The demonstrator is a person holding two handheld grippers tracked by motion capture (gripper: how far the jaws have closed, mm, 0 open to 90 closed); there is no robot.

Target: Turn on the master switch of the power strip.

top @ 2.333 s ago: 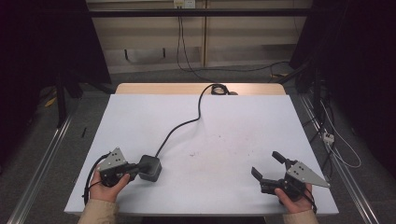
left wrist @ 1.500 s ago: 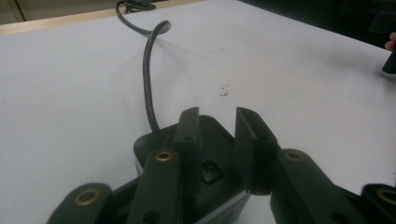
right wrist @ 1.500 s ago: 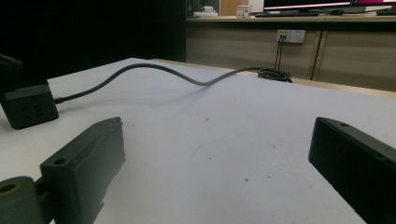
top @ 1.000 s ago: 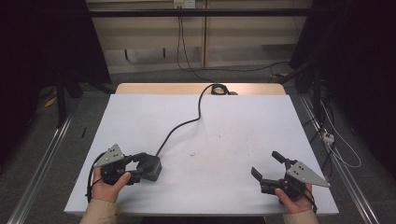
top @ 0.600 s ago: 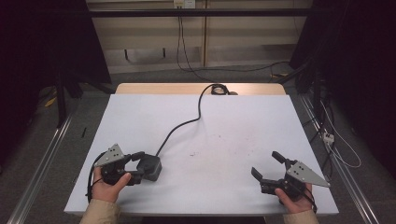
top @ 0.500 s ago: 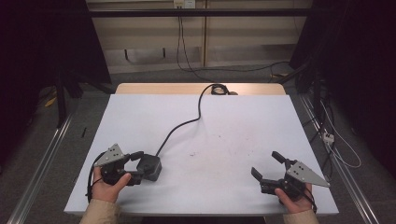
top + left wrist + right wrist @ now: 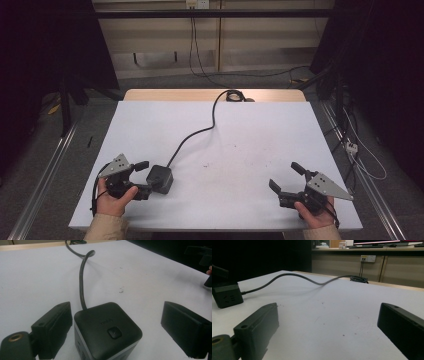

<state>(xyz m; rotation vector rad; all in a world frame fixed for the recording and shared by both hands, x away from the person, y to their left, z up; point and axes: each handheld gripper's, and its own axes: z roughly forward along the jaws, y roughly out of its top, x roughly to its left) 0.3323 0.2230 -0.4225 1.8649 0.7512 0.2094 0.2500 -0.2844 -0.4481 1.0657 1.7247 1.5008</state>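
The left gripper [image 7: 142, 176] stands wide open around the black cube power socket [image 7: 159, 179] (cord [image 7: 192, 135] trailing toward the far edge), one jaw just beside it, gripping nothing. The right gripper [image 7: 286, 177] rests open and empty on the white table [image 7: 250, 130], well apart.

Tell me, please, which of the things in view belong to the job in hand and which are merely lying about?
In the job:
- black cube power socket, between the open jaws of the left gripper
- its black cable, running across the white table

Lying about:
- right gripper, open over bare table
- cables on the floor beyond the table
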